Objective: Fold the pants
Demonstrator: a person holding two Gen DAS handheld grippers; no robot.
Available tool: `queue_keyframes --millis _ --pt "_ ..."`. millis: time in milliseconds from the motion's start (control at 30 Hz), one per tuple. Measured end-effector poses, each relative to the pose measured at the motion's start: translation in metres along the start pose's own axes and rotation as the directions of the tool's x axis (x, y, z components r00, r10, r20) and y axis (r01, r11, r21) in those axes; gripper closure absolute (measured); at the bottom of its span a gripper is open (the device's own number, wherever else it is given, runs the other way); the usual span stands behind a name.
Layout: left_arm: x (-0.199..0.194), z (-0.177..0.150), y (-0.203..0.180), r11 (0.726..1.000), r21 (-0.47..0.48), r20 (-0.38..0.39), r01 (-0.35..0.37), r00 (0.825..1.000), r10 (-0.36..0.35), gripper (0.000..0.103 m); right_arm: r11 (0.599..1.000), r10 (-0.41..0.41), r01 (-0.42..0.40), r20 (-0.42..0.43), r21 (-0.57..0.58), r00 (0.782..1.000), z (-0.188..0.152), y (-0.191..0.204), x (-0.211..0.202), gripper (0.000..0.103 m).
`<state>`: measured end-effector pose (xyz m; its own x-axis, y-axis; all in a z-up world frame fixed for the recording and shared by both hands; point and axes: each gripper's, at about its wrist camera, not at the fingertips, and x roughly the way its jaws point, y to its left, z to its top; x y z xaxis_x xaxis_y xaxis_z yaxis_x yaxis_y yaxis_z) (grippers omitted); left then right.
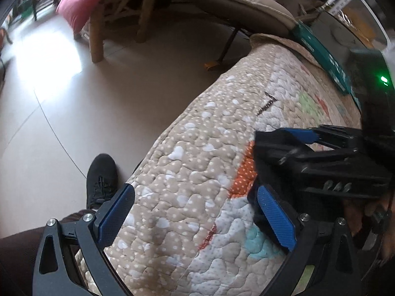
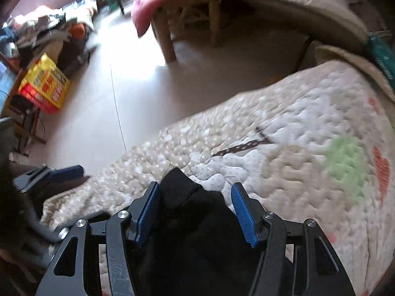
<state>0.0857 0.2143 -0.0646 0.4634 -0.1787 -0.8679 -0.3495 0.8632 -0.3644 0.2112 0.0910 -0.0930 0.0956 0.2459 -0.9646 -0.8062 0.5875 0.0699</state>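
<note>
Black pants (image 2: 195, 224) lie bunched on the quilt (image 2: 296, 153) between the spread, unclenched right hand-held gripper (image 2: 195, 212); left hand-held gripper (image 1: 195, 219), also released, stands beside them, empty.

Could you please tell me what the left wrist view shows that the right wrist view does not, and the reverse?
Only the left wrist view shows the person's black shoe on the floor and a green indicator light. Only the right wrist view shows a yellow and red box and a clutter pile. Both show the quilted cover, the black pants, the pink cushion and both open tongs: left, right.
</note>
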Motion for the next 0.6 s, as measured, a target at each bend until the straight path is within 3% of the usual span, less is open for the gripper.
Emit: queue_keyframes --millis 67,133,200,400,500,533,600 --pt "0.002 -0.001 -0.002 1.0 0.002 -0.007 0.005 1.0 -0.005 0.004 0.998 -0.018 0.017 -0.006 -0.064 1.0 -0.005 0.011 0.0 0.041" --pt "0.004 -0.003 -0.002 1.0 -0.01 -0.01 0.008 1.0 -0.008 0.004 0.997 -0.008 0.006 -0.016 -0.081 1.0 -0.01 0.012 -0.005 0.068" --pt "0.002 -0.004 -0.001 1.0 -0.018 -0.001 0.016 1.0 -0.016 0.004 0.998 0.029 -0.029 -0.011 -0.055 1.0 -0.014 0.005 -0.013 0.079" --pt "-0.007 -0.008 -0.018 0.991 0.057 0.051 0.123 0.991 -0.126 0.004 1.0 0.022 -0.022 0.026 -0.022 0.999 -0.02 -0.001 -0.029 0.081" --pt "0.007 -0.012 -0.032 0.968 0.091 -0.015 0.233 0.973 -0.232 0.004 0.999 0.03 -0.029 0.036 -0.017 0.999 -0.017 0.0 -0.033 0.081" --pt "0.014 -0.013 -0.036 0.964 0.091 -0.041 0.25 0.968 -0.248 0.004 0.999 0.034 -0.033 0.04 -0.014 0.999 -0.017 0.0 -0.034 0.081" --pt "0.014 -0.014 -0.043 0.966 0.125 -0.008 0.228 0.974 -0.228 0.004 0.999 0.038 -0.038 0.053 -0.006 0.998 -0.016 0.0 -0.036 0.081"
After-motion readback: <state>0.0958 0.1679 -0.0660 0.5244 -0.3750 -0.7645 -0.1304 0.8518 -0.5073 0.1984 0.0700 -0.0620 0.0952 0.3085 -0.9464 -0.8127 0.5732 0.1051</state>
